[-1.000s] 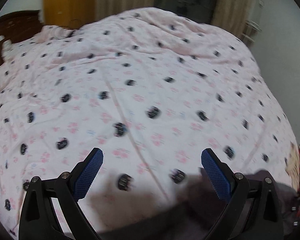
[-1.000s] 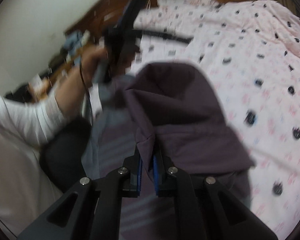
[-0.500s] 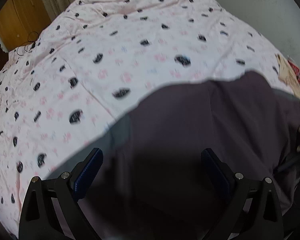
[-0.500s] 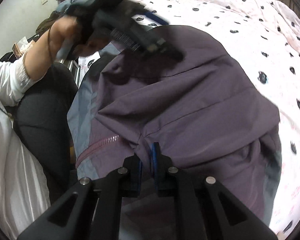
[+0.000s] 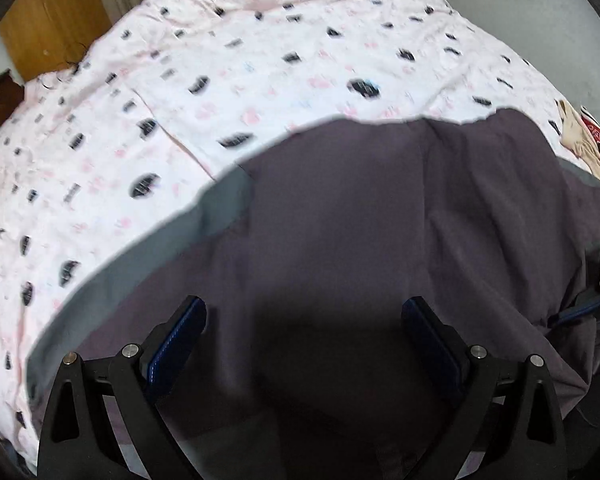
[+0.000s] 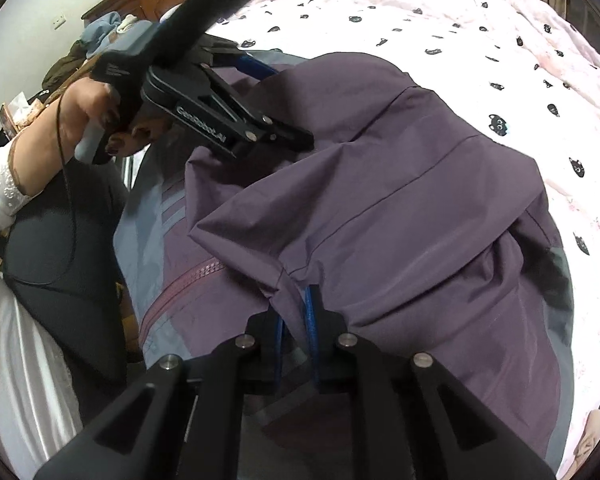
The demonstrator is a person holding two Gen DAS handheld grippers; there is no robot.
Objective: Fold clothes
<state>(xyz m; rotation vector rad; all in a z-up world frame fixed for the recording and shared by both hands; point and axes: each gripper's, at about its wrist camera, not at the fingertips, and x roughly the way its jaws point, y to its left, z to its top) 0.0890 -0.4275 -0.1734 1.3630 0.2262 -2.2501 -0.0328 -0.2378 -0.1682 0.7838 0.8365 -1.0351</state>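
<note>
1. Two grippers work one garment. Nearest in the right wrist view, the right gripper [image 6: 298, 320] sits at bottom centre, its blue pads pinched tight on a bunched fold of the jacket [image 6: 400, 208]. Likely held there so this side stays put while the rest is spread out.

2. Left gripper [image 5: 304, 340], bottom of the left wrist view: fingers [image 5: 180, 332] stand wide apart, nothing pinched between them. Dark jacket cloth lies below the gap; contact cannot be told. Judged to be lining up for a hold of its own.

3. Same left gripper [image 6: 236, 92] shows in the upper left of the right wrist view, carried by a hand [image 6: 96, 120] with a white sleeve, poised over the jacket's far-left edge.

4. Jacket, middle distance: dull purple shell with grey panels down the sides, a pinkish zip [image 6: 180, 296] running diagonally at lower left of the right wrist view, striped trim just above it. Cloth is rumpled, humped up in the centre, with stitched seams crossing it. Not flat, no neat fold visible; folding looks barely begun.

5. Jacket lies at the near edge of the bed, on the bedspread [image 5: 260, 80], with part draping toward the person.

6. Beyond: pale pink bedspread with small dark cat-face prints fills the upper half of both views. Wooden headboard [image 6: 140, 4] at upper left of the right wrist view; a red-printed item [image 5: 596, 152] at the right edge of the left wrist view.
</note>
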